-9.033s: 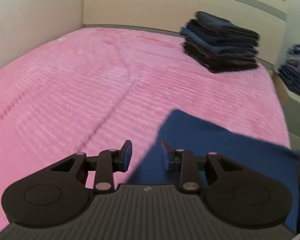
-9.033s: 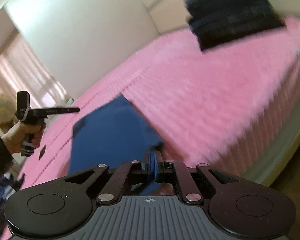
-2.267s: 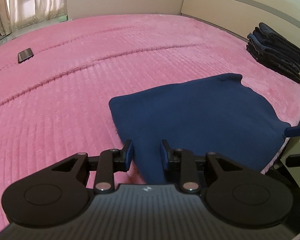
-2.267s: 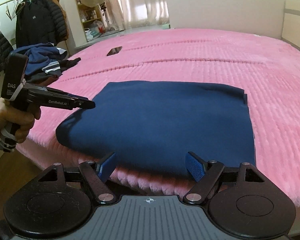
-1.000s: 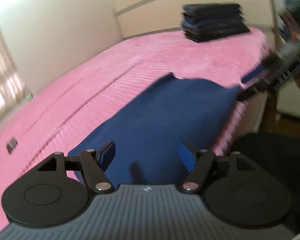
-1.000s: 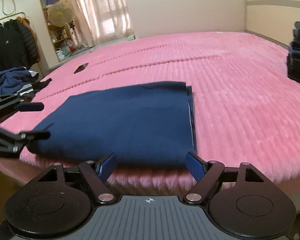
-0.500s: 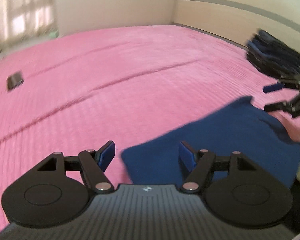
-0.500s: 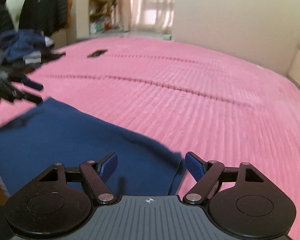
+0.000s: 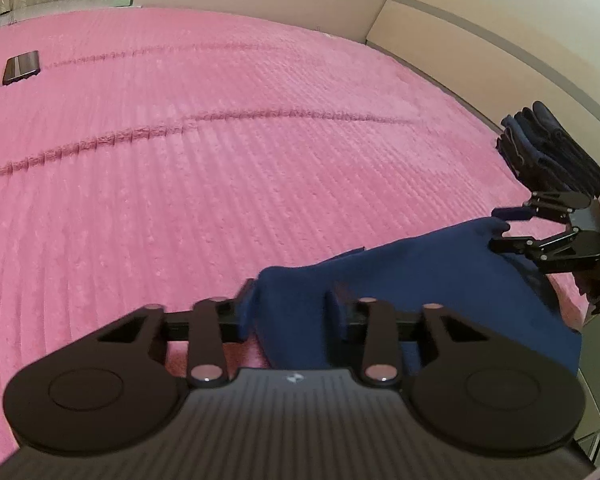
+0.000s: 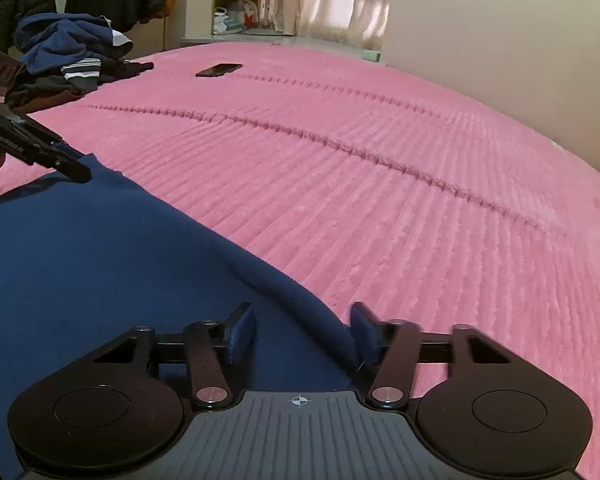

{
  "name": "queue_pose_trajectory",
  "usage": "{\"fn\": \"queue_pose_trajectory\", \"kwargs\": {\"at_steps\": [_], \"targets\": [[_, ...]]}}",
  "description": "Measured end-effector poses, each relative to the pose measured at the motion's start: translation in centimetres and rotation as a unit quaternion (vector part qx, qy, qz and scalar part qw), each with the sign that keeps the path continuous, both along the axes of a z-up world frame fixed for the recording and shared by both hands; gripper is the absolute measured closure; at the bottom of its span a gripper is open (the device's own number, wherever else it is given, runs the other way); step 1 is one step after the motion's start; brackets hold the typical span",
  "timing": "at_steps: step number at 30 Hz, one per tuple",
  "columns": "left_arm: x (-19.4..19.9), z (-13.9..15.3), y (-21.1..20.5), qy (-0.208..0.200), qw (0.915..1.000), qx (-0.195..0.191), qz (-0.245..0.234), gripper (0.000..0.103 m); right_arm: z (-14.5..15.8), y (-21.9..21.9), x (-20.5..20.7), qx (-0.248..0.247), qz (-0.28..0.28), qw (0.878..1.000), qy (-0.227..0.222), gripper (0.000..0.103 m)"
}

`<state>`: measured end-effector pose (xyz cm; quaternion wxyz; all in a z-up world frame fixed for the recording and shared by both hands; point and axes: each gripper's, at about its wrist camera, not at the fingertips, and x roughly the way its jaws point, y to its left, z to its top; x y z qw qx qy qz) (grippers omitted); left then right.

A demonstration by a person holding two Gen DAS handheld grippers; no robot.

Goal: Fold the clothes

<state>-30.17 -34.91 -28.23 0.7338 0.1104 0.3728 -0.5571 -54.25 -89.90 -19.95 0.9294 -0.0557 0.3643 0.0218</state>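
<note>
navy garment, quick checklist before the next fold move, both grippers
1. Left gripper jaws around the navy garment corner: ok.
2. Right gripper jaws around the other edge: ok.
3. Jaws clamped on the cloth: not ok, both open.
4. Pink bedspread ahead free for the fold: ok.
5. Phone and folded stack out of the way: ok.
6. Layers aligned underneath: cannot tell.

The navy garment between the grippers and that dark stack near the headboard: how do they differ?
The navy garment is one piece lying loose near the bed's edge, its far side lifted and rumpled; the dark stack is many pieces, folded and piled by the headboard. The garment lies between the fingers of the left gripper and right gripper; nothing touches the stack. Both rest on the pink bedspread and are dark blue tones.
</note>
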Motion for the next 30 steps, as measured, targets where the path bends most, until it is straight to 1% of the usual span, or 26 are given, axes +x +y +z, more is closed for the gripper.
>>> {"fn": "queue_pose_trajectory", "kwargs": {"at_steps": [1, 2, 4, 8, 12, 14, 18, 22, 27, 30], "targets": [[-0.2, 0.0, 0.0, -0.007, 1.0, -0.003, -0.004, 0.091, -0.1, 0.0, 0.1, -0.002, -0.002, 1.0, 0.003, 0.097], [-0.5, 0.1, -0.1, -0.015, 0.9998, -0.006, -0.01, 0.095, -0.1, 0.1, 0.1, -0.005, -0.006, 1.0, 0.005, 0.102], [-1.2, 0.3, -0.2, -0.032, 0.9992, -0.013, -0.023, 0.096, 0.2, 0.0, -0.3, -0.006, -0.013, 1.0, 0.0, 0.102], [-1.0, 0.3, -0.3, -0.03, 0.999, -0.021, -0.026, 0.097, 1.2, 0.6, -1.6, -0.023, -0.023, 0.999, -0.016, 0.102], [-1.9, 1.4, -0.1, -0.043, 0.9958, -0.063, -0.05, 0.097, 2.5, 0.9, -3.4, -0.037, -0.051, 0.998, -0.027, 0.103], [-1.8, 0.9, -0.7, -0.041, 0.9965, -0.055, -0.049, 0.097, 2.4, 0.8, -3.7, -0.03, -0.061, 0.997, -0.027, 0.103], [-1.2, -0.3, -1.5, -0.034, 0.9982, -0.032, -0.037, 0.096, 0.4, -0.4, -1.6, -0.03, -0.075, 0.997, 0.006, 0.103], [-0.7, -1.4, -2.0, -0.027, 0.9992, -0.012, -0.025, 0.091, -1.2, -2.3, 0.1, 0.005, -0.099, 0.995, 0.021, 0.102], [-1.1, -1.3, -2.2, -0.033, 0.9993, -0.004, -0.015, 0.086, -0.2, -2.2, -0.5, -0.003, -0.111, 0.994, 0.023, 0.102], [-1.7, -1.4, -2.2, -0.054, 0.9985, 0.002, -0.01, 0.083, 0.8, -1.7, -1.6, -0.029, -0.137, 0.99, 0.019, 0.102]]}}
